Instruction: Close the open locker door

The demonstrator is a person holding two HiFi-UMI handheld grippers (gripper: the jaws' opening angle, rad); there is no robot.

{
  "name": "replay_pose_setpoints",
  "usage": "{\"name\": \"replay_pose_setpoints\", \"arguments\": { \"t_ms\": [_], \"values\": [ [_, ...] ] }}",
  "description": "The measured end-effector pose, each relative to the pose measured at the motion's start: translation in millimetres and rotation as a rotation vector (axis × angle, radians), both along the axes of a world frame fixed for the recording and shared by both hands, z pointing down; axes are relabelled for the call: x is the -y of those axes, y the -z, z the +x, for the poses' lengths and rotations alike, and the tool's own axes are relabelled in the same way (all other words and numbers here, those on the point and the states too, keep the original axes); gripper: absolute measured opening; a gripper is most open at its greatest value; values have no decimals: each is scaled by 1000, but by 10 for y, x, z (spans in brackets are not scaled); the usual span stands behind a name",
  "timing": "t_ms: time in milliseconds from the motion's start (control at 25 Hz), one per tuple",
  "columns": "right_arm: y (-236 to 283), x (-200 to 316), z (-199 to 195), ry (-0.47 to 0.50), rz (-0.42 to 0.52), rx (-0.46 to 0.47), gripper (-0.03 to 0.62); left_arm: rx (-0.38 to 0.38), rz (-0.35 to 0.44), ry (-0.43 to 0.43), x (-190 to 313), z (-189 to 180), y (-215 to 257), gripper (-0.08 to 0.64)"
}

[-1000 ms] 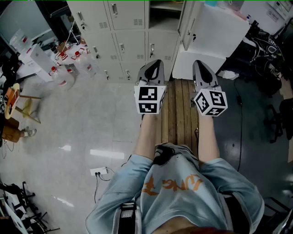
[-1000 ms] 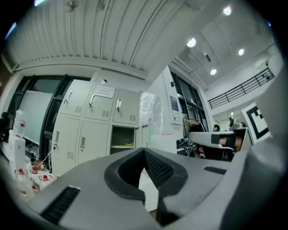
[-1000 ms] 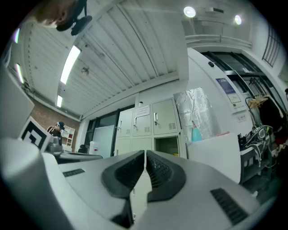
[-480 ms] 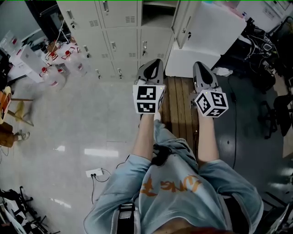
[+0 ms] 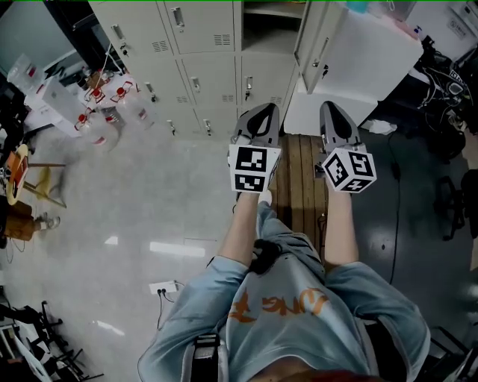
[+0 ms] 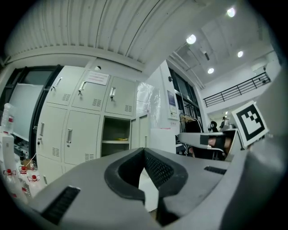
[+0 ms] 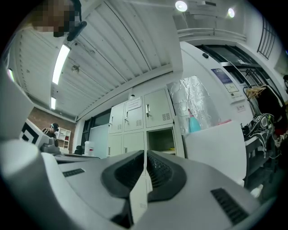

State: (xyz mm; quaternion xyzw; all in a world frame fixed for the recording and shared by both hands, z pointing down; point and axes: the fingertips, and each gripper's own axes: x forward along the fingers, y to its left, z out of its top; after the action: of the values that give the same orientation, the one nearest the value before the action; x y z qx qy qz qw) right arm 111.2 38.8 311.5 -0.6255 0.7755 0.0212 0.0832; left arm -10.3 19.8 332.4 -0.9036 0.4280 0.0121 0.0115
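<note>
A wall of grey lockers (image 5: 202, 45) stands ahead. One compartment (image 5: 267, 19) is open, with its door (image 5: 309, 39) swung out to the right, near edge-on. In the left gripper view the open compartment (image 6: 116, 140) shows a shelf inside. The right gripper view has the same open compartment (image 7: 161, 140) straight ahead. My left gripper (image 5: 261, 110) and right gripper (image 5: 331, 106) are held side by side, short of the lockers, and touch nothing. Both are shut with nothing between the jaws, as the left gripper (image 6: 144, 151) and the right gripper (image 7: 145, 153) show in their own views.
A big white box (image 5: 366, 60) stands right of the open door. A wooden slatted platform (image 5: 297, 175) lies on the floor under the grippers. Several water bottles (image 5: 97, 108) stand at the left. A power strip (image 5: 166, 286) lies near my feet. Cables and chairs crowd the right.
The head view has shifted slightly and a knee has come forward under the grippers. Both grippers stay side by side and shut.
</note>
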Motion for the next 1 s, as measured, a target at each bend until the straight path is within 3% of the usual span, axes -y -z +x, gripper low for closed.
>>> {"name": "replay_pose_setpoints", "arguments": {
  "t_ms": [320, 560, 760, 1000],
  "values": [
    [-122, 752, 379, -14, -11, 76, 35, 20, -47, -43, 732, 287, -150, 18],
    [-77, 1288, 724, -25, -6, 54, 37, 7, -69, -99, 1295, 665, -178, 18],
    [-118, 1703, 1032, -15, -13, 93, 40, -14, -102, -142, 1749, 950, -230, 18],
    [-180, 2104, 1110, 91, -26, 96, 126, -3, -120, -153, 2241, 1121, -286, 18]
  ]
}}
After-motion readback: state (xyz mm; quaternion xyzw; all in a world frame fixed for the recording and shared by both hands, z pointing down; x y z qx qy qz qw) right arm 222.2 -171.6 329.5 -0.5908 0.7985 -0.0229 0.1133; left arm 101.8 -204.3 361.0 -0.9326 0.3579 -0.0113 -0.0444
